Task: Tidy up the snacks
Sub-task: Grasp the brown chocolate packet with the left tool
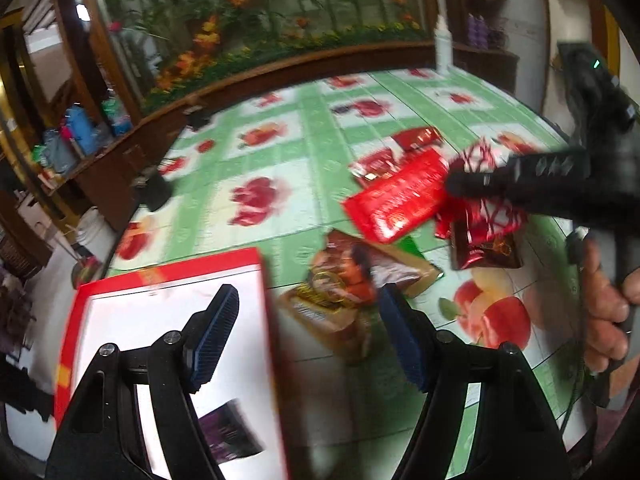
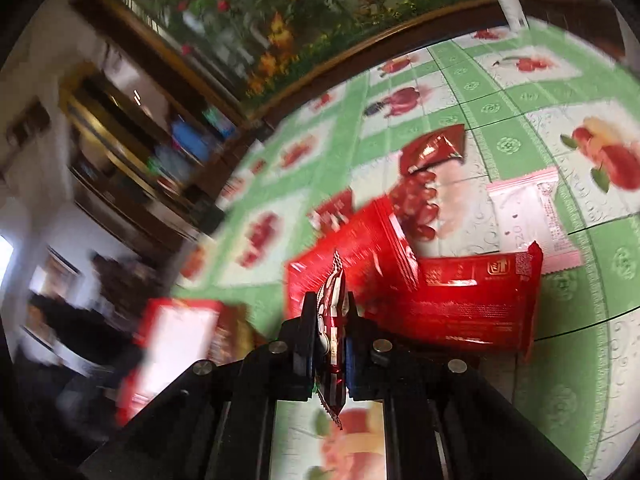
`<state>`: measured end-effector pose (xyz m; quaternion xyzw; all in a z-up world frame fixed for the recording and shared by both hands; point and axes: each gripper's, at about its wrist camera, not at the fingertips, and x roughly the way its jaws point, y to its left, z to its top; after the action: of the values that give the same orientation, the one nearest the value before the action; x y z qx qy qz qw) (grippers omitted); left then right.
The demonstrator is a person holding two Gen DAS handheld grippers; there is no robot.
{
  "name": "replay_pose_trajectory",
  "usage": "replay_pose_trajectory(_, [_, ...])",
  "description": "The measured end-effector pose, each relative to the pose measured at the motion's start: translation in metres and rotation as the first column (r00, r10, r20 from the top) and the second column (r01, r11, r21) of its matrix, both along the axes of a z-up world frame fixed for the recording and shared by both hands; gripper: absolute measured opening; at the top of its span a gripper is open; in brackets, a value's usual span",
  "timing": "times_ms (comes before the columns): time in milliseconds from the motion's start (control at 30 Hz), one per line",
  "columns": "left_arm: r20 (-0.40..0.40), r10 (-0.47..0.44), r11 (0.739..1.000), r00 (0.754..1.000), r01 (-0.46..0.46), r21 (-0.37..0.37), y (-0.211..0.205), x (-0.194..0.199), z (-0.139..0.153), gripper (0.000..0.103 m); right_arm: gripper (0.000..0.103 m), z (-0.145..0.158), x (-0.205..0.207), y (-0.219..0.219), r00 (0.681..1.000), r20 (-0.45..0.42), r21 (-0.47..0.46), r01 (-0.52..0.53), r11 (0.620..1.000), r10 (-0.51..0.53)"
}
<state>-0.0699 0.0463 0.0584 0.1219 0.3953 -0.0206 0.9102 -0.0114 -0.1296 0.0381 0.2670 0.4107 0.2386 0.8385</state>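
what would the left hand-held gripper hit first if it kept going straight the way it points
Probably the brown snack packet, lying on the tablecloth just ahead between the left hand-held gripper's open fingers; the red-rimmed box lies to its left. Depth is blurred.

My left gripper (image 1: pixel 308 336): black angular frame, round silver screws, blue ribbed pads (image 1: pixel 214 332). My right gripper (image 2: pixel 330 312): same black frame, silver screws, blue pad edge; its black body carries small green light, thin dark cable trailing near hand (image 1: pixel 606 312)

Soft, even daylight; heavy motion blur, strong fisheye bending and dark vignetted corners.
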Motion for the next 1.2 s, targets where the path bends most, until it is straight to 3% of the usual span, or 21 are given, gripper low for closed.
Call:
replay_pose_trajectory(200, [-0.089,-0.045,0.999,0.995,0.044,-0.011,-0.012,0.025,-0.021,0.072,0.011,-0.005,0.008,-0.012,0.998,-0.056,0.049,0.043,0.998,-0.040])
replay_pose_trajectory(400, [-0.158,-0.064,0.997,0.985,0.055,-0.057,-0.010,0.038,-0.035,0.072,0.011,-0.001,0.006,-0.008,0.999,-0.017,0.036,0.035,0.999,-0.035])
replay_pose_trajectory(467, [-0.147,-0.057,0.993,0.988,0.041,-0.111,-0.005,0.038,-0.034,0.065,0.011,-0.001,0.006,-0.009,0.999,-0.013,0.035,0.039,0.999,-0.039])
replay_pose_trajectory(500, [-0.143,-0.054,0.990,0.988,0.035,-0.138,-0.002,0.039,-0.033,0.058,0.011,-0.002,0.006,-0.008,0.999,-0.014,0.032,0.041,0.999,-0.041])
replay_pose_trajectory(533, [-0.145,-0.048,0.988,0.988,0.026,-0.154,0.000,0.039,-0.033,0.044,0.011,-0.003,0.006,-0.008,0.999,-0.016,0.025,0.043,0.999,-0.043])
replay_pose_trajectory(567, [-0.149,-0.042,0.987,0.988,0.017,-0.161,0.002,0.039,-0.034,0.040,0.011,-0.003,0.007,-0.007,0.999,-0.017,0.020,0.045,0.999,-0.044])
replay_pose_trajectory(733, [-0.132,-0.049,0.988,0.990,0.029,-0.153,-0.002,0.034,-0.034,0.037,0.011,-0.003,0.008,-0.004,0.999,-0.005,-0.001,0.045,0.999,-0.045])
replay_pose_trajectory(967, [-0.088,-0.063,0.969,0.994,0.039,-0.245,0.000,0.011,-0.016,0.035,0.011,-0.001,0.006,-0.003,0.999,0.023,-0.007,0.048,0.999,-0.047])
replay_pose_trajectory(1200, [-0.013,-0.080,0.936,0.997,0.070,-0.344,0.011,-0.039,0.012,0.036,0.011,0.003,0.003,-0.003,0.998,0.052,-0.003,0.046,0.999,-0.046])
